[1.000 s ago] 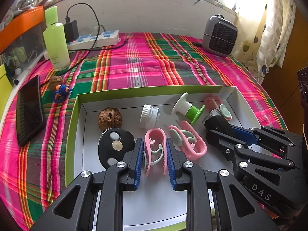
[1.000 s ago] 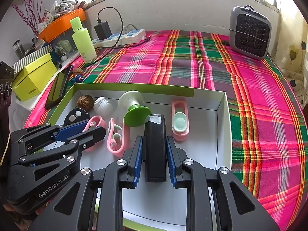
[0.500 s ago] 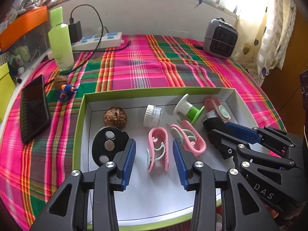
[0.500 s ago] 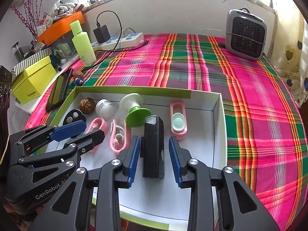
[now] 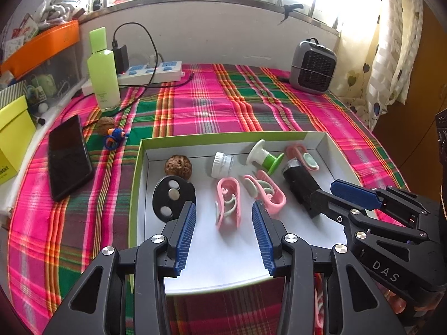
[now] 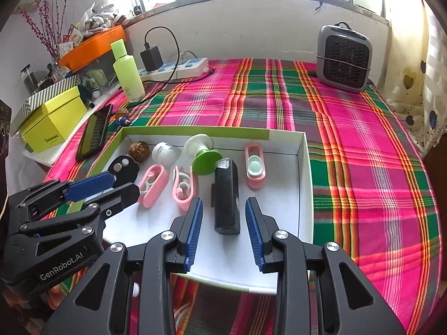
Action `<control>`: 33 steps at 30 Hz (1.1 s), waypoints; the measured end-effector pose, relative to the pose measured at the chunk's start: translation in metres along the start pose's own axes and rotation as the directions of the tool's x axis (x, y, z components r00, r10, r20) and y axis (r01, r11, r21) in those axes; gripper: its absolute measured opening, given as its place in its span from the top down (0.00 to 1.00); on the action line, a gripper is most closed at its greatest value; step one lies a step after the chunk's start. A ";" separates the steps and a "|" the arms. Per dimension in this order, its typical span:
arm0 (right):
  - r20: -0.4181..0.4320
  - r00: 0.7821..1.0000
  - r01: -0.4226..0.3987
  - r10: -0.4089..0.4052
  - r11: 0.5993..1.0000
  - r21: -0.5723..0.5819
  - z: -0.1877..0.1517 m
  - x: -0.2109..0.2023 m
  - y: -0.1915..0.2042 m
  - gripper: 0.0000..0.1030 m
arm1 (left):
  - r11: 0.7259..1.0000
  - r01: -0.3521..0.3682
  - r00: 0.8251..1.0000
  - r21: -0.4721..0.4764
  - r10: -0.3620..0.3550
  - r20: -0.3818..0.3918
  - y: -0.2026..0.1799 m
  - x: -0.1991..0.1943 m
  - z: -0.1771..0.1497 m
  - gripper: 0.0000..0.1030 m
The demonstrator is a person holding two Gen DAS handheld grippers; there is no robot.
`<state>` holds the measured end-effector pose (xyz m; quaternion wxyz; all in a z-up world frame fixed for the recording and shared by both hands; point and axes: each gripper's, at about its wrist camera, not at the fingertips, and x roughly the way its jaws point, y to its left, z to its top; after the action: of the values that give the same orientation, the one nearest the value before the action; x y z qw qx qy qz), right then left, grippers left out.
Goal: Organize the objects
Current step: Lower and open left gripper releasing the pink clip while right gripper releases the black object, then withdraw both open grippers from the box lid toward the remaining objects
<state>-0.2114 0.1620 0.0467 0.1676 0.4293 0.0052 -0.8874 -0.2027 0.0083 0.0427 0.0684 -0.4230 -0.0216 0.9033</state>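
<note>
A white box with a green rim [image 5: 136, 195] lies on the plaid cloth. It holds a walnut [image 5: 178, 164], a black disc [image 5: 170, 195], a white cap [image 5: 222, 163], a green and white spool [image 5: 264, 156], three pink clips and a black device [image 5: 299, 178]. My left gripper [image 5: 223, 206] stands open just above one pink clip [image 5: 227, 203], its pads clear of it. My right gripper [image 6: 223, 201] is open too, over the black device [image 6: 226, 195], which lies flat between the pads without touching them. Each gripper shows in the other's view: the right gripper [image 5: 324, 192] and the left gripper [image 6: 124, 184].
Left of the box lie a phone [image 5: 68, 156], a second walnut [image 5: 105, 124] and a small blue toy [image 5: 114, 135]. A green bottle [image 5: 103, 75], a power strip [image 5: 151, 72] and a grey heater [image 5: 311, 69] stand at the back. A yellow box [image 6: 53, 122] sits far left.
Both grippers were shut, the left on the pink clip and the right on the black device. Both opened, let go and drew back and upward; the two things stay in the box.
</note>
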 end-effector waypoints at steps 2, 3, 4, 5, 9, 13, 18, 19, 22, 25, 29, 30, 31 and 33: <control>0.004 1.000 -0.001 0.001 1.000 -0.002 -0.002 -0.003 0.002 0.68 | 1.000 -0.006 1.000 0.006 0.006 0.008 -0.001 -0.005 -0.003 0.60; 0.008 1.000 0.001 -0.001 1.000 -0.002 -0.004 -0.005 0.004 0.68 | 1.000 -0.006 1.000 0.005 0.006 0.009 0.000 -0.007 -0.004 0.60; 0.010 1.000 0.002 -0.002 1.000 -0.003 -0.005 -0.007 0.005 0.68 | 1.000 -0.005 1.000 0.002 0.005 0.011 0.000 -0.009 -0.005 0.60; 0.013 1.000 0.003 -0.003 1.000 -0.004 -0.006 -0.008 0.006 0.68 | 1.000 -0.003 1.000 0.001 0.003 0.014 0.000 -0.011 -0.006 0.60; 0.020 1.000 0.010 -0.010 1.000 -0.010 -0.011 -0.014 0.010 0.68 | 1.000 -0.008 1.000 -0.004 0.008 0.017 0.001 -0.016 -0.010 0.60; 0.034 0.999 0.021 -0.021 1.000 -0.014 -0.014 -0.021 0.012 0.68 | 1.000 -0.013 1.000 -0.009 0.013 0.021 0.002 -0.022 -0.015 0.60; 0.060 0.998 0.027 -0.026 1.000 -0.012 -0.021 -0.032 0.015 0.68 | 1.000 -0.025 0.999 -0.019 0.026 0.040 0.004 -0.030 -0.023 0.60; 0.065 0.997 0.032 -0.031 0.999 -0.017 -0.022 -0.035 0.016 0.68 | 0.999 -0.031 0.998 -0.016 0.031 0.046 0.004 -0.033 -0.025 0.60; 0.078 0.996 0.039 -0.037 0.999 -0.019 -0.030 -0.042 0.019 0.68 | 0.999 -0.036 0.998 -0.021 0.037 0.050 0.006 -0.039 -0.030 0.60; 0.081 0.996 0.031 -0.029 0.999 -0.020 -0.035 -0.047 0.023 0.68 | 0.999 -0.032 0.998 -0.021 0.033 0.056 0.006 -0.045 -0.036 0.60; 0.087 0.996 0.034 -0.032 0.999 -0.023 -0.042 -0.052 0.027 0.68 | 0.999 -0.026 0.998 -0.026 0.028 0.055 0.006 -0.051 -0.044 0.60; 0.089 0.996 0.034 -0.032 0.999 -0.021 -0.044 -0.054 0.027 0.68 | 0.999 -0.025 0.998 -0.026 0.026 0.054 0.005 -0.052 -0.046 0.60; 0.091 0.995 0.031 -0.029 0.999 -0.019 -0.046 -0.055 0.028 0.68 | 0.999 -0.023 0.998 -0.026 0.025 0.054 0.005 -0.054 -0.048 0.60; 0.089 0.996 0.026 -0.024 1.000 -0.016 -0.051 -0.058 0.028 0.68 | 0.999 -0.023 0.998 -0.023 0.025 0.056 0.005 -0.056 -0.051 0.60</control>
<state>-0.1311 0.1603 0.0625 0.1602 0.3877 0.0109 -0.9077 -0.1285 -0.0055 0.0522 0.0522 -0.3984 -0.0286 0.9153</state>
